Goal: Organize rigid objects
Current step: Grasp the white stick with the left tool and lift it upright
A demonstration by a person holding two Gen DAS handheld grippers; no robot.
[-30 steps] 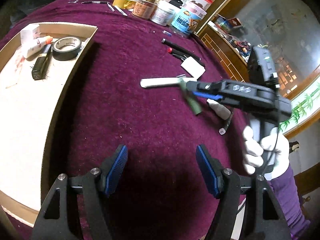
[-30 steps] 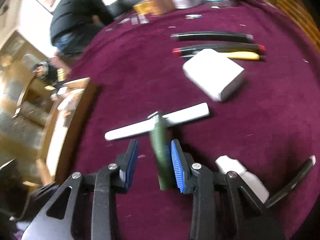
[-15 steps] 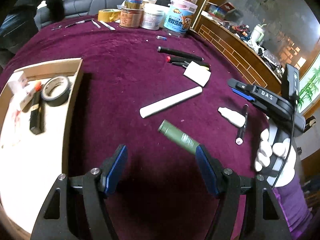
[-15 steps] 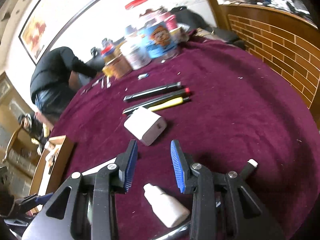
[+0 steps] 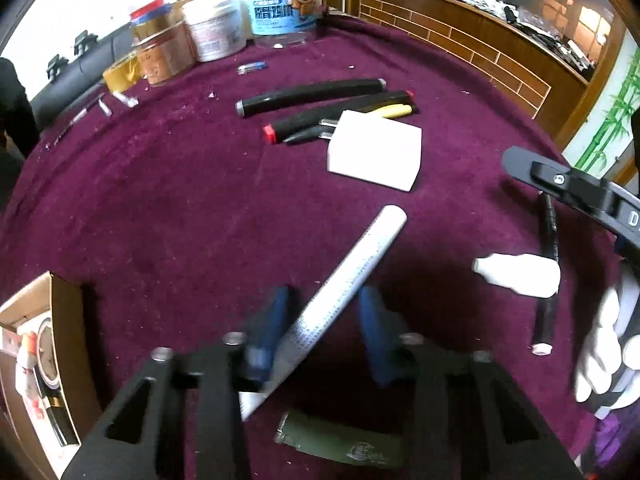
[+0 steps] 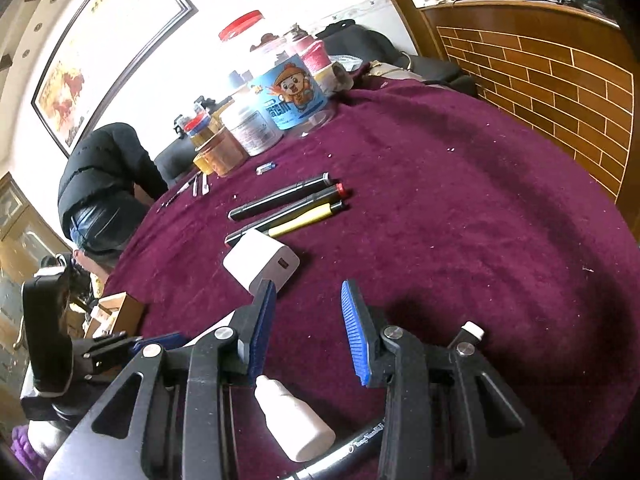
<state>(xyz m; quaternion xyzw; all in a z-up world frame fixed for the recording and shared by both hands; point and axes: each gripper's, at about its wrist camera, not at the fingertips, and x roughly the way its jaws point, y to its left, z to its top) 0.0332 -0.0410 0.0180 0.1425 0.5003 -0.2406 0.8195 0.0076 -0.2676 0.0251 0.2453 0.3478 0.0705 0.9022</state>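
The left claw (image 5: 322, 326) has moved over one white tube (image 5: 344, 288), closing around it; right claw (image 6: 308, 330) spread, empty.

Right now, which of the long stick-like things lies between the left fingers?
The white tube, slanting up from between the blue pads; the black markers lie farther off by the charger.

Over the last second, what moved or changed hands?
The right gripper let go of the dark green tube, now lying on the purple cloth. The left gripper moved over the long white tube, jaws closing around it. Charger and pens stayed put.
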